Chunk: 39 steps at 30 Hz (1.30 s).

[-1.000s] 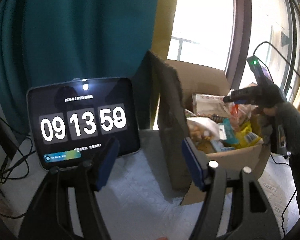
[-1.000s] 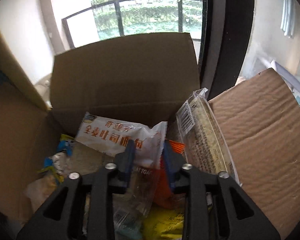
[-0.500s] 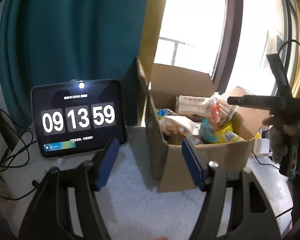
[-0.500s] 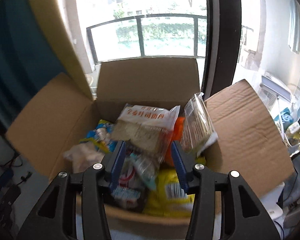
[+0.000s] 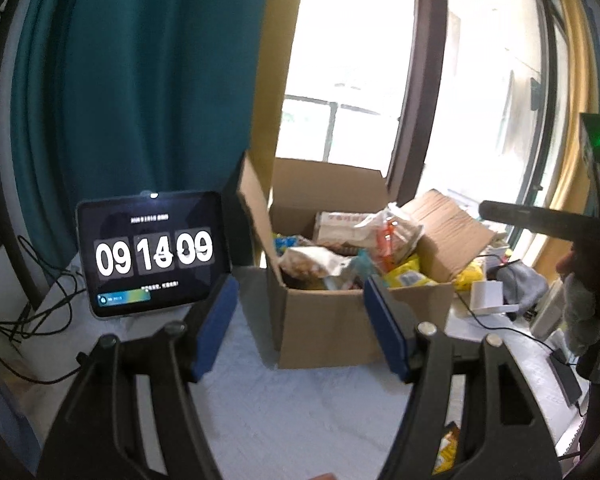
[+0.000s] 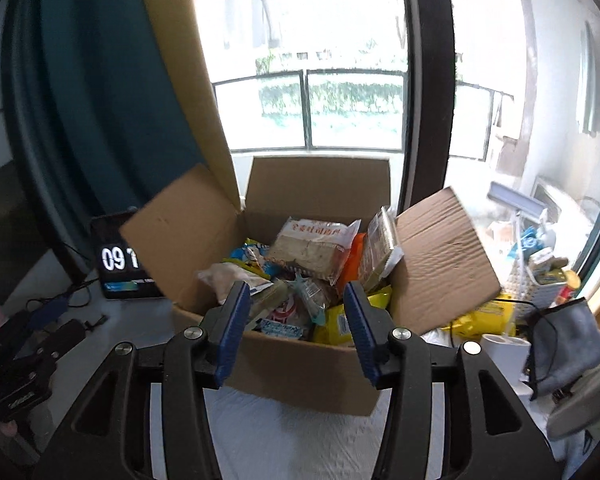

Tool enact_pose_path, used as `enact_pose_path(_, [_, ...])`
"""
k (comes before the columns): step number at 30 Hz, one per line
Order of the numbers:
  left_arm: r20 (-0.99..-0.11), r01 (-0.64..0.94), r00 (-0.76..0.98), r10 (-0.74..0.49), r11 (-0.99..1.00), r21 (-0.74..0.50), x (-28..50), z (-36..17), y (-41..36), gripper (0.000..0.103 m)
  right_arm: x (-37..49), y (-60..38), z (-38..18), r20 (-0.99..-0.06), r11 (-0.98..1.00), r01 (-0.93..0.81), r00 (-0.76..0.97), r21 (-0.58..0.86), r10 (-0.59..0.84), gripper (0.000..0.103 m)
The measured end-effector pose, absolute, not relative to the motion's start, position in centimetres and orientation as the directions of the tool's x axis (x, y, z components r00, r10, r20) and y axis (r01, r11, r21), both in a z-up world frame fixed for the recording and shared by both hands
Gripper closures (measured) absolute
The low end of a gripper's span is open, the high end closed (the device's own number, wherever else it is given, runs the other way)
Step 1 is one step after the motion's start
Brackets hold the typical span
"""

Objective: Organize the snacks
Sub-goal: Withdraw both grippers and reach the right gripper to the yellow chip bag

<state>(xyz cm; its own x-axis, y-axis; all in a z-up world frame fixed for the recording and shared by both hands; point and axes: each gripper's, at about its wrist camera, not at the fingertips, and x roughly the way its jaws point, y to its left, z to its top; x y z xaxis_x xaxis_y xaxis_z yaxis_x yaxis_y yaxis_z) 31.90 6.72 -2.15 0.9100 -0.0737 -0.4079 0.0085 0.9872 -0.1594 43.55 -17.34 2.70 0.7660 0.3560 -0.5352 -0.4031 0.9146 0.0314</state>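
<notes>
An open cardboard box [image 6: 300, 368] full of snack packets stands on the white table; it also shows in the left wrist view [image 5: 332, 328]. A white bread packet with red print [image 6: 312, 246], a clear cracker pack [image 6: 378, 248] and yellow bags [image 6: 336, 322] lie in it. My right gripper [image 6: 296, 330] is open and empty, held in front of the box's near wall. My left gripper [image 5: 300, 320] is open and empty, lower left of the box. The right gripper's black body [image 5: 548, 220] shows at the right of the left wrist view.
A tablet showing a clock [image 5: 152, 256] leans against the teal curtain left of the box, with cables [image 5: 24, 320] beside it. A yellow bag [image 6: 488, 316], a white cup [image 6: 504, 350], a grey pouch [image 6: 568, 340] and clutter sit right of the box. A window is behind.
Both grippers have pulled back from the box. The right gripper has opened wider and left the box empty. The clock has rolled past 09:13:59.
</notes>
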Motion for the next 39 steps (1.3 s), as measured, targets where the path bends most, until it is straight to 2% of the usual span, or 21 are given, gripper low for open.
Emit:
enact_pose_path(12, [-0.337,0.093,0.931,-0.136,0.986,-0.142,25.3,1.1,3.0,0.036,30.5,-22.9,6.7,-0.399,0.908,-0.417,0.827,0.037,0.396,0.045])
enact_pose_path(21, [-0.347,0.139,0.920,-0.183,0.979,-0.148,21.6,0.8,0.7,0.036,21.7,-27.9,5.5,-0.369,0.918,-0.390,0.845,0.066,0.386,0.042])
enact_pose_path(26, [-0.417,0.155,0.883,-0.216,0.972,-0.174,20.8,-1.8,-0.6,0.036,19.2,-30.4,3.0,-0.396,0.928,-0.356,0.841,0.107,0.369,0.041])
enact_pose_path(33, [-0.597,0.174,0.760,-0.257,0.965,-0.195,21.9,-9.1,-3.8,0.036,20.9,-32.3,-4.4,-0.539,0.930,-0.321,0.760,0.177,0.365,0.039])
enact_pose_path(39, [-0.699,0.141,0.669,-0.252,0.967,-0.214,22.9,-14.5,-5.4,0.036,25.1,-31.0,-12.0,-0.651,0.903,-0.372,0.634,0.216,0.417,0.039])
